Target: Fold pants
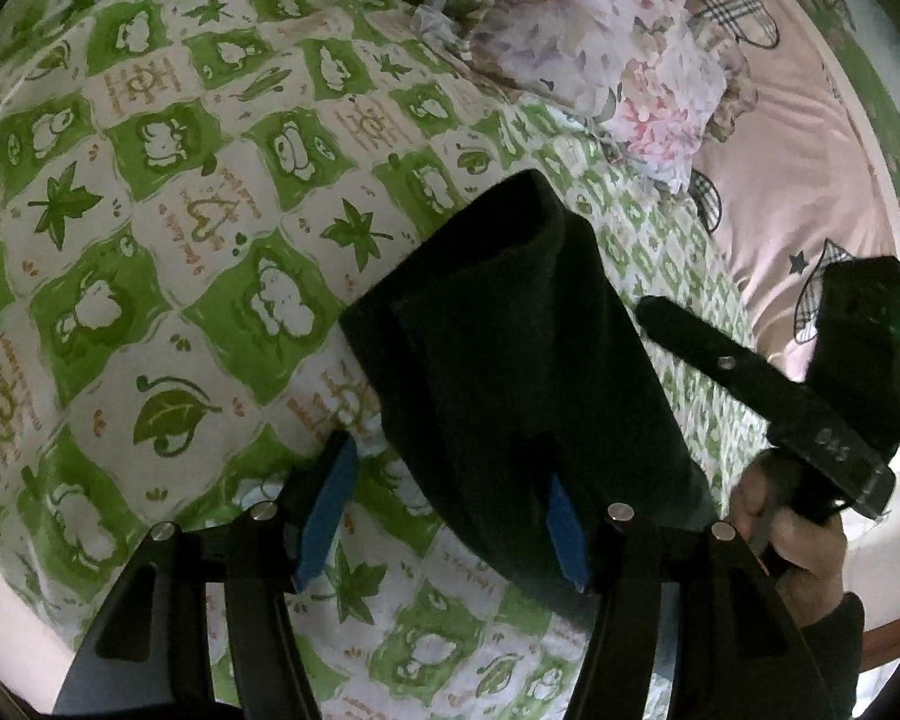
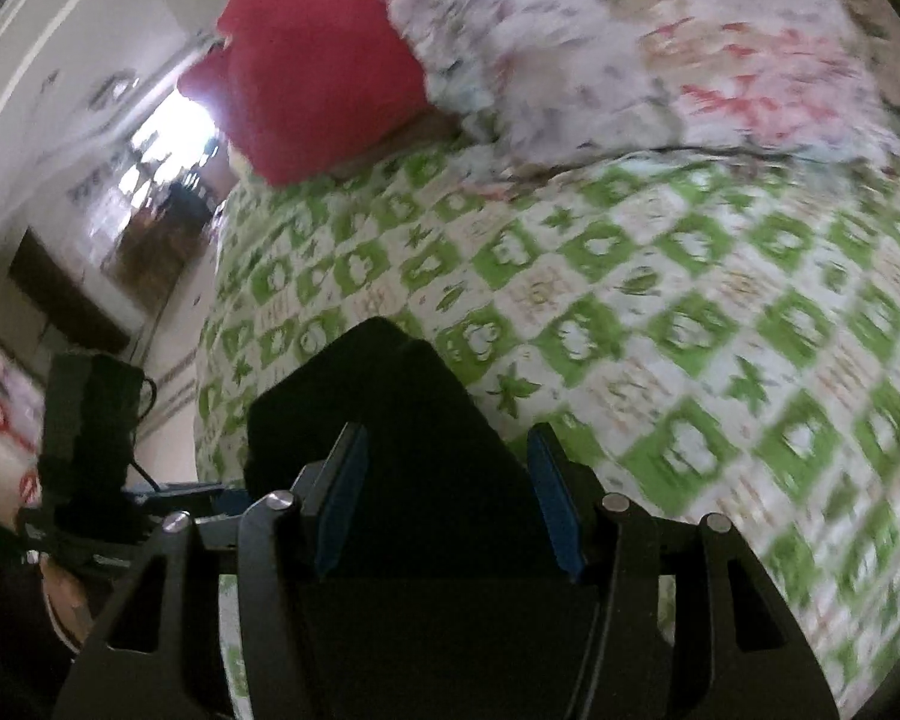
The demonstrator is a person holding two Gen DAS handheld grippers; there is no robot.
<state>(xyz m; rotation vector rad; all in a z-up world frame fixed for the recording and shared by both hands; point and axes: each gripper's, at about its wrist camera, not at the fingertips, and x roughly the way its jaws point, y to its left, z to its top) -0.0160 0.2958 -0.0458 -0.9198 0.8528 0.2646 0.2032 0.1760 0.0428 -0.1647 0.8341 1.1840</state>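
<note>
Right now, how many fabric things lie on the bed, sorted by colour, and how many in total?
Black: 1, the folded pants
Red: 1, the red cloth
Floral white and pink: 1, the crumpled floral cloth
Green and white pattern: 1, the sheet under them
Pink with plaid hearts: 1, the pink cover
Total: 5

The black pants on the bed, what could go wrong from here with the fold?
1. Both tongs, left and right, stand open around the black pants, so the loosely stacked layers may spring apart.
2. The right wrist view is motion-blurred; a fast move could drag the fold askew.
3. The floral bedding lies close and could snag.
</note>
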